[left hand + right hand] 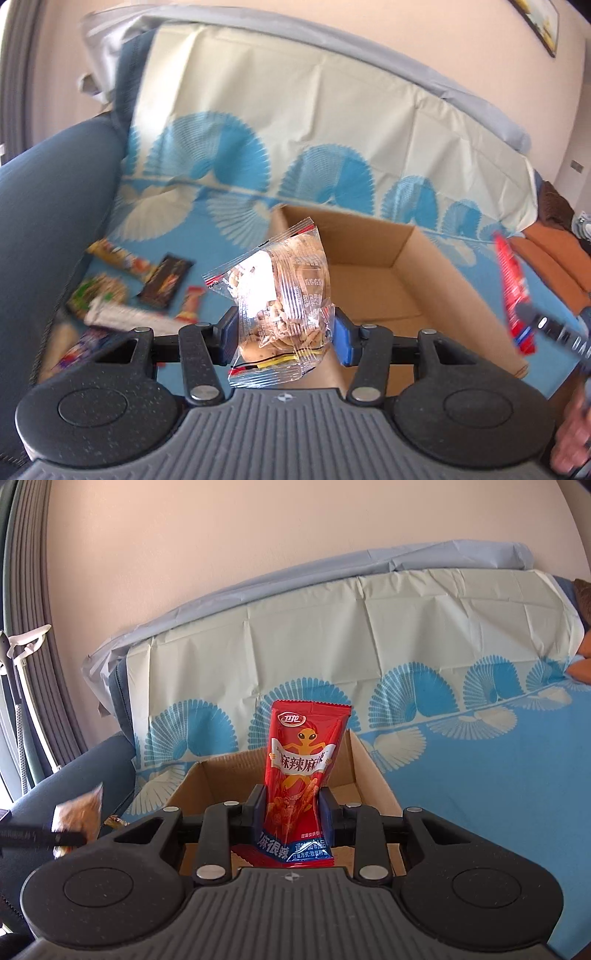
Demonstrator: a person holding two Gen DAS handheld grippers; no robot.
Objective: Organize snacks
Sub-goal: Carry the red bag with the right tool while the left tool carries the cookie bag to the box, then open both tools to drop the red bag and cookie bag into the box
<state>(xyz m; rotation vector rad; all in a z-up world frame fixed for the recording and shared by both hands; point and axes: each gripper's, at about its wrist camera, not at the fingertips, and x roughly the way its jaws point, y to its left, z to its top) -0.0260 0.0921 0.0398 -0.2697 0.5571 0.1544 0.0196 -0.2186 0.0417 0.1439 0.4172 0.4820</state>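
Observation:
My left gripper [284, 332] is shut on a clear packet of cookies [280, 288], held upright in front of the near left corner of an open cardboard box [436, 291]. My right gripper [293, 812] is shut on a red spicy-snack packet [303, 775], held upright over the box [210, 779], whose inside looks bare. The red packet [515, 291] also shows blurred at the right of the left wrist view, and the cookie packet [79, 812] at the left of the right wrist view.
Several loose snack packets [122, 284] lie on the blue patterned cloth [236, 155] left of the box. A dark blue sofa arm [48, 206] rises at far left. Orange cushions [554, 254] sit at right. A hand [572, 439] shows at the lower right.

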